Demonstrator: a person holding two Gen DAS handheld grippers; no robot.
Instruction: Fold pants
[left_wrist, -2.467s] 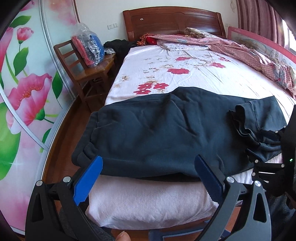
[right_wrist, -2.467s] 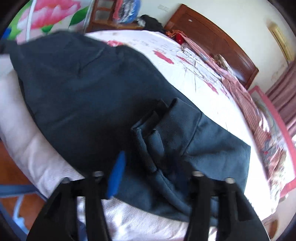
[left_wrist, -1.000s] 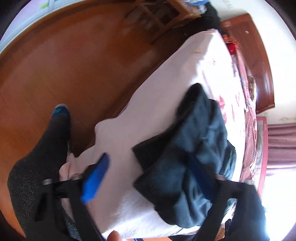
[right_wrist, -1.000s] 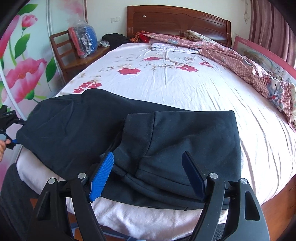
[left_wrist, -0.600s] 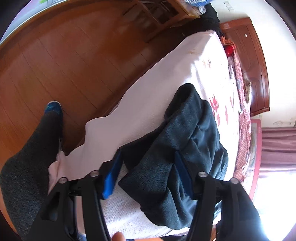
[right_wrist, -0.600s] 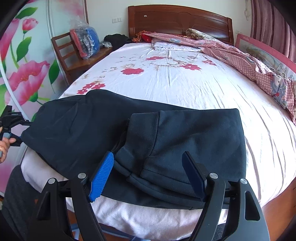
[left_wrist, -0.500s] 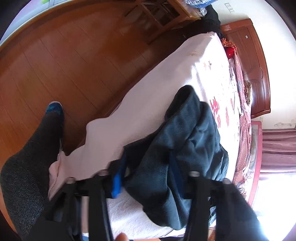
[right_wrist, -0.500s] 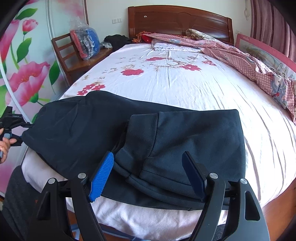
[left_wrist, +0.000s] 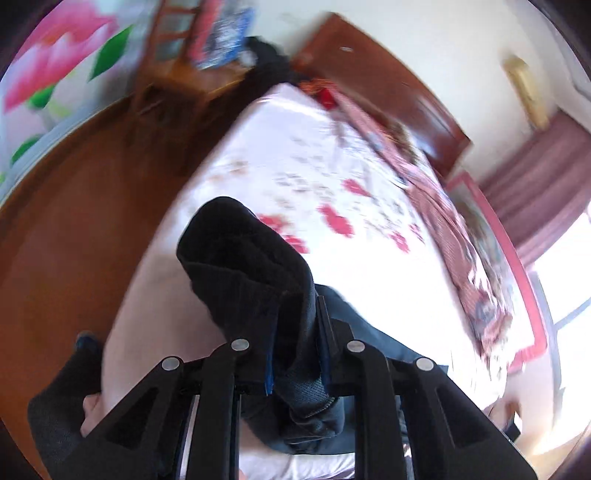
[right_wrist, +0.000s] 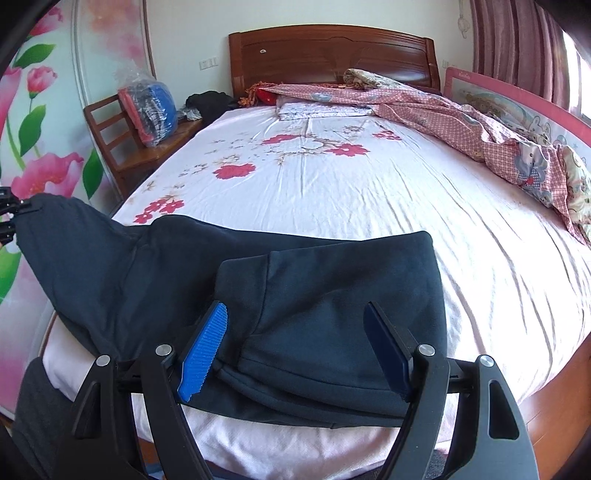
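Dark navy pants (right_wrist: 303, 295) lie across the near end of the bed, the right part folded over on itself. My left gripper (left_wrist: 295, 350) is shut on the pants' left end (left_wrist: 255, 273) and holds it lifted off the bed; that raised end shows at the far left of the right wrist view (right_wrist: 48, 221). My right gripper (right_wrist: 295, 332) is open, its blue pads either side of the folded part near the bed's front edge, gripping nothing.
The bed has a white flowered sheet (right_wrist: 332, 177), a pink quilt (right_wrist: 461, 122) along the right side and a wooden headboard (right_wrist: 332, 48). A wooden chair (right_wrist: 125, 136) with bagged clothes stands at the left. Wood floor (left_wrist: 74, 221) lies left of the bed.
My left gripper has closed on the pants' left end and raised it, swinging toward the bed. My right gripper stays open and has barely moved.
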